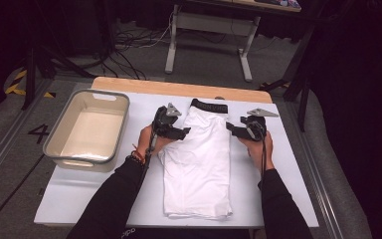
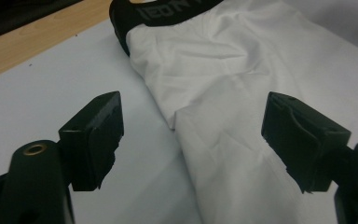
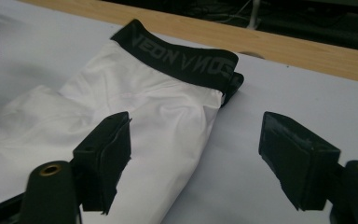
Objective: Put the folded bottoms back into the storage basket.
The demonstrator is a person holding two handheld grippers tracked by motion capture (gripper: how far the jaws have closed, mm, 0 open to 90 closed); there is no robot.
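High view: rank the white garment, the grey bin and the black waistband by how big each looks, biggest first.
1. white garment, the largest patch, folded lengthwise on the table.
2. grey bin, nearly as large; it looks slightly smaller, though the margin is narrow.
3. black waistband, clearly the smallest, a thin strip at the garment's far end.
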